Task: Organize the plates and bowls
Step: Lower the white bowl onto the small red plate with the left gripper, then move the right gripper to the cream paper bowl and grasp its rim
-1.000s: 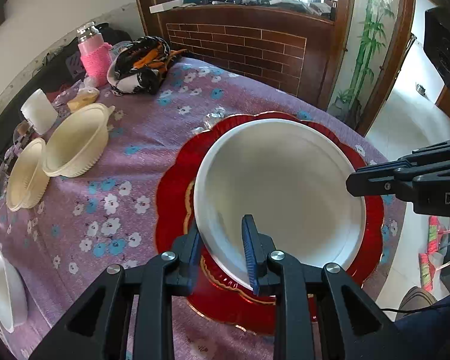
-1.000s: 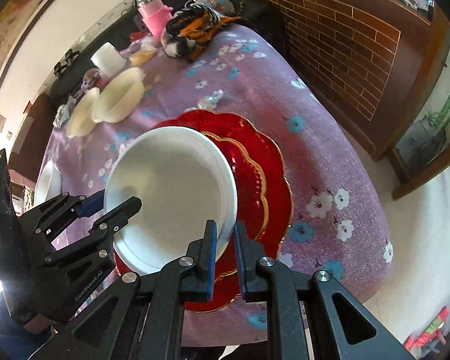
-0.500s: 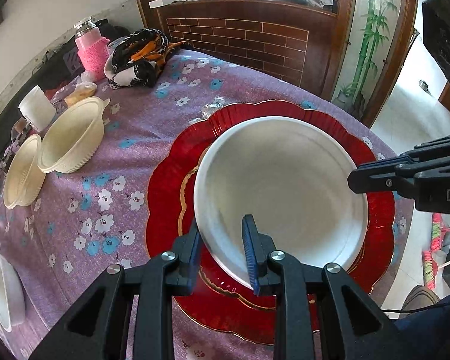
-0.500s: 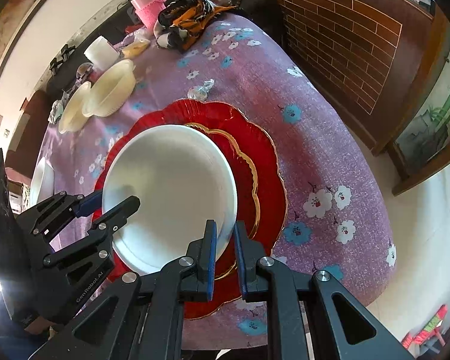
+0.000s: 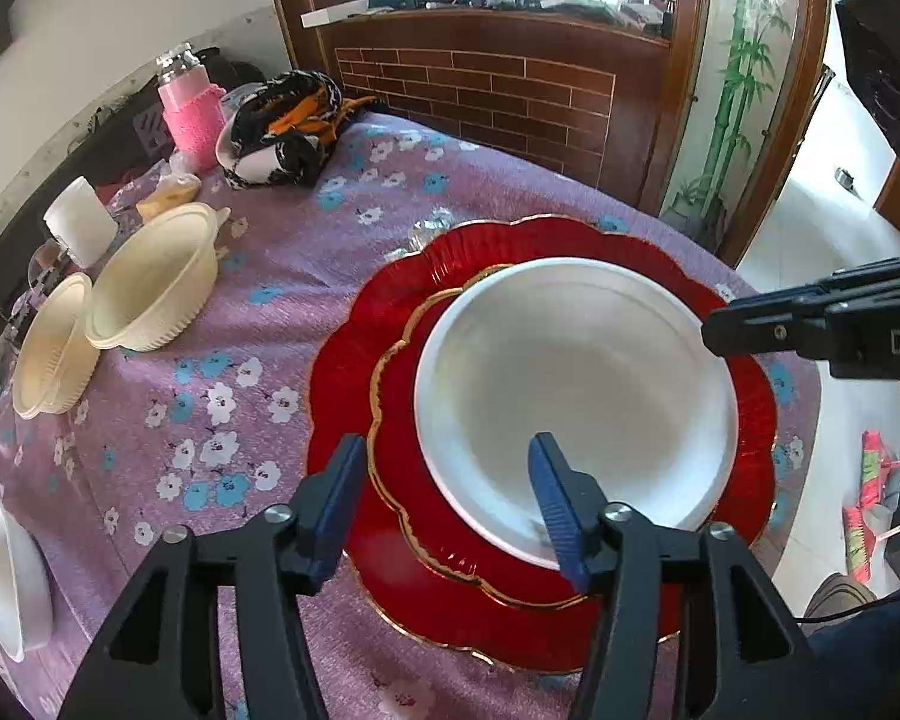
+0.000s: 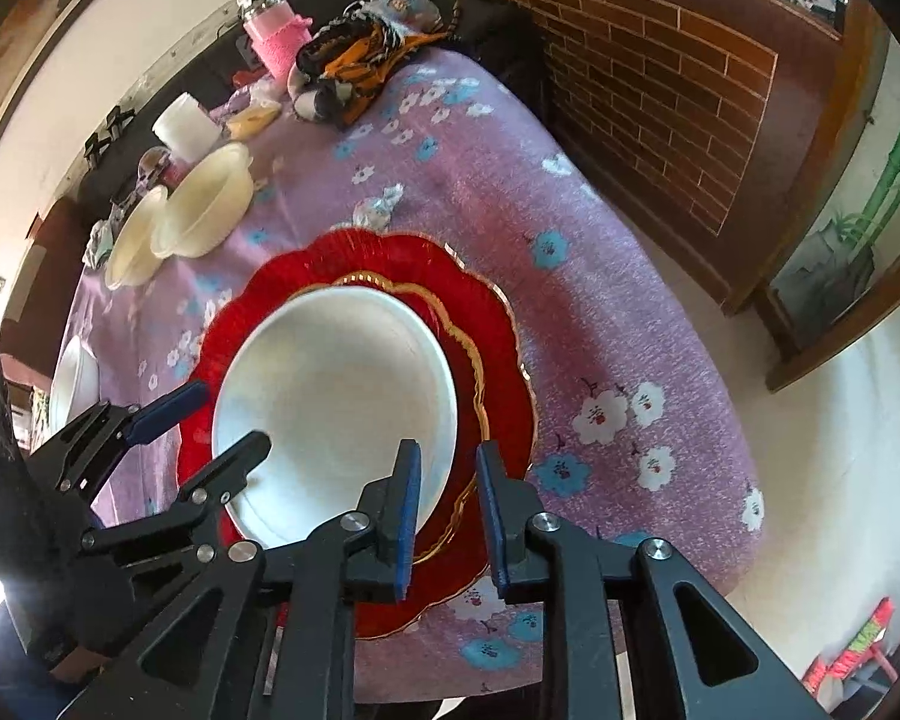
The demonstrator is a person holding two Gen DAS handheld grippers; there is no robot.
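A white plate [image 5: 576,384] lies on a smaller red gold-rimmed plate [image 5: 402,420], which lies on a large red scalloped plate [image 5: 354,324] on the purple flowered tablecloth. The stack also shows in the right wrist view: white plate [image 6: 336,396], large red plate [image 6: 504,360]. My left gripper [image 5: 447,507] is open, its jaws either side of the white plate's near rim without gripping it. My right gripper [image 6: 447,516] is open at the opposite rim, its jaws apart over the plate edge and red plate.
Two cream plastic bowls [image 5: 150,282] [image 5: 54,348] stand at the left, a white bowl [image 5: 12,570] at the near left edge. A white cup [image 5: 81,219], a pink-sleeved bottle [image 5: 189,102] and a black-orange cloth bundle [image 5: 282,126] sit at the back. The table edge drops off to the right.
Both grippers were shut on the white plate's rim; both have now opened and let go. The plate rests on the red plates.
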